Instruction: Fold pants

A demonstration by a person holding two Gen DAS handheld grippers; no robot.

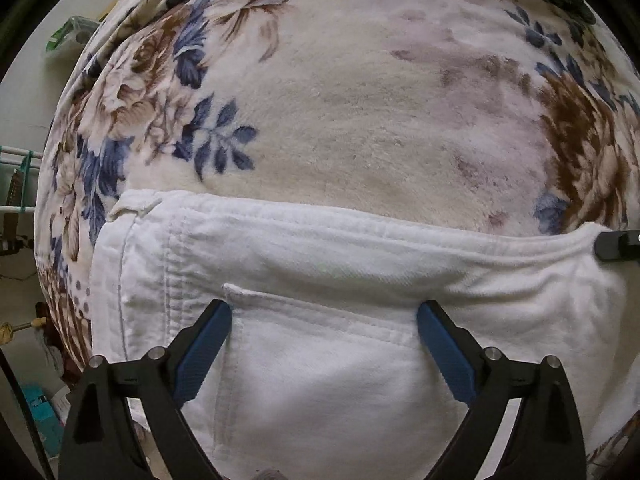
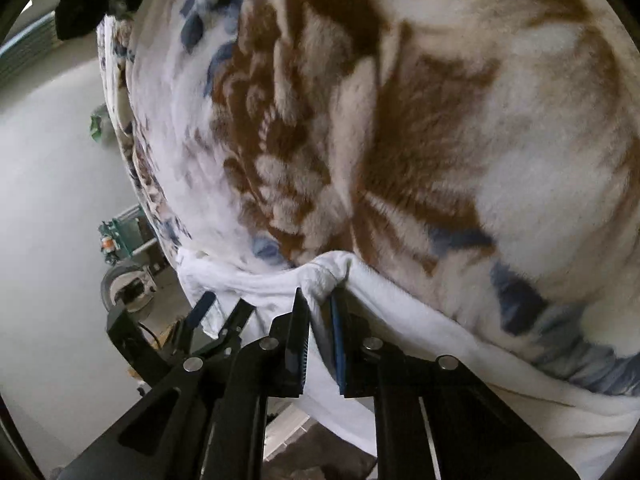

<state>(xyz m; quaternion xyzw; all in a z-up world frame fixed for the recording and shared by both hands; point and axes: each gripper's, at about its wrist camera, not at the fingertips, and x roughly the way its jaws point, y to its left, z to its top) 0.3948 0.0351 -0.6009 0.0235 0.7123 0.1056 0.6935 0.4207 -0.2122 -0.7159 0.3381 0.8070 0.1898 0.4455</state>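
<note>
Floral blanket underlies folded white pants. Left gripper hovers, fingers apart; right gripper pinches a corner. Next, probably another fold, needing both corners held.

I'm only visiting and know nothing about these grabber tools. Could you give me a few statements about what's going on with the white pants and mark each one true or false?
1. The pants are white and lie on a floral blanket. True.
2. The left gripper is clamped shut on the fabric. False: its jaws stand wide apart over a back pocket.
3. The right gripper pinches a bunched corner of the pants. True.
4. The blanket is plain grey. False: it is cream with brown and blue flowers.
5. The right gripper's tip shows at the right edge of the left wrist view. True.
</note>
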